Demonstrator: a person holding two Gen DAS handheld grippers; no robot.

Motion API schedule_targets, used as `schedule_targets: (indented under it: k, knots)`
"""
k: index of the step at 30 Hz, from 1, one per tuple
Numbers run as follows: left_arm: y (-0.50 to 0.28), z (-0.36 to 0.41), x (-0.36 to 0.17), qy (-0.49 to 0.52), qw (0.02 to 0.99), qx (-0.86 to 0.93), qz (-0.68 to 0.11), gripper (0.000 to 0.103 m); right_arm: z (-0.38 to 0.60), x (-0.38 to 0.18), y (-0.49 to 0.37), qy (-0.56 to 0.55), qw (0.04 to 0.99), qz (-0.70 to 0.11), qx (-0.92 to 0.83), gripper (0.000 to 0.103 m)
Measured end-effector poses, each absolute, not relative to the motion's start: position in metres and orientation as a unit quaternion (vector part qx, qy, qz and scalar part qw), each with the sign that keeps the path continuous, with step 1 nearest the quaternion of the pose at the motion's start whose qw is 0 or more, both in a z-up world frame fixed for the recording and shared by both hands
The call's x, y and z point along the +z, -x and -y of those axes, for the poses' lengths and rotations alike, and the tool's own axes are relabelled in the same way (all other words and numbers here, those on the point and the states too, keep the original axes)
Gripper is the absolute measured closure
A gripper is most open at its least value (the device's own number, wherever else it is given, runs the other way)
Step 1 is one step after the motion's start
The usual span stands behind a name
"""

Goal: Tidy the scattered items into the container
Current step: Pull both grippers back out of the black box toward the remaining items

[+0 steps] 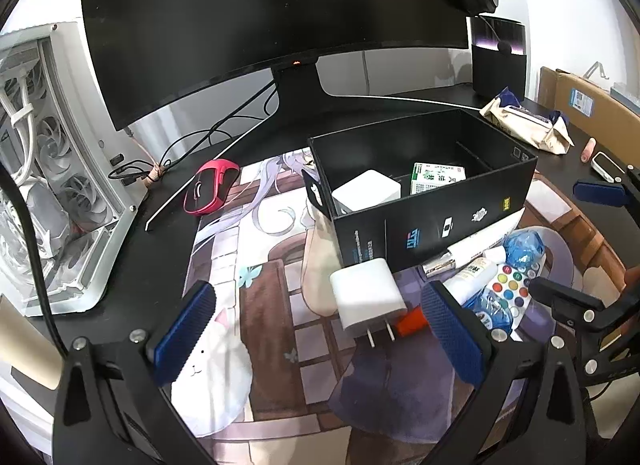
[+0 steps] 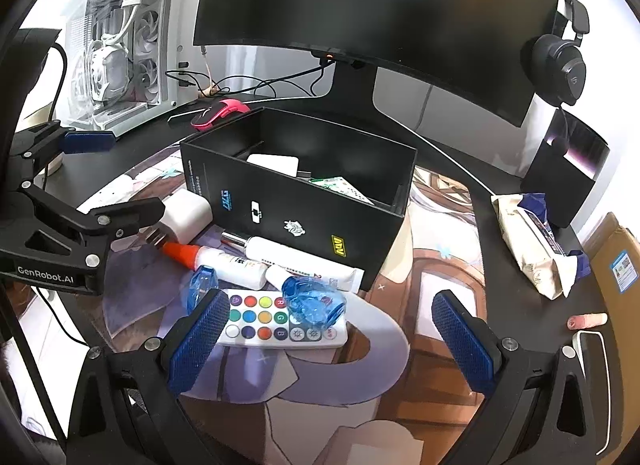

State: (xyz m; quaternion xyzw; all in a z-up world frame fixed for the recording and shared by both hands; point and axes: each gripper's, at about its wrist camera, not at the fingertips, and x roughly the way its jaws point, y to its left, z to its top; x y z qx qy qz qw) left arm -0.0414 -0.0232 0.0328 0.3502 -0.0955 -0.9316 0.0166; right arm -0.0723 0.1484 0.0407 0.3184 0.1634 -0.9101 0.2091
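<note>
1. Left wrist view: left gripper (image 1: 320, 339) spread wide, empty, over the desk mat (image 1: 264, 305). Charger (image 1: 367, 297) lies between its fingers, touching the box (image 1: 432, 201) front wall. Judgement: centre, close across its flat sides.
2. Right wrist view: right gripper (image 2: 334, 339) spread, empty, above the remote (image 2: 280, 323), near the box front.

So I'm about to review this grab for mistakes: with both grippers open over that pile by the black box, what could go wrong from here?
The white charger lies against the orange-capped glue bottle, so closing the left gripper might pinch or drag both. The blue plastic wrap lies loose on the remote; lifting the remote with the right gripper could spill it. The black box stands close and may get shoved.
</note>
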Motion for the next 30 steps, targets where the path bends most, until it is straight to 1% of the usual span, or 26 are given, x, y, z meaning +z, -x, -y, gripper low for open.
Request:
schedule_targets:
  k: [15,22,30]
  knots:
    - [0.031,0.037,0.027,-0.361,0.025,-0.928,0.089,0.000,-0.148,0.030,0.060,-0.325,0.234,-0.160,-0.902,0.000]
    - [0.029,0.042,0.026,-0.361,0.025,-0.928,0.093,0.000,-0.157,0.023,0.069,-0.338,0.219,-0.157,-0.902,0.000]
    - [0.033,0.056,0.025,-0.366,0.034,-0.927,0.075,0.000,-0.169,0.022,0.087,-0.345,0.207,-0.142,-0.904,0.000]
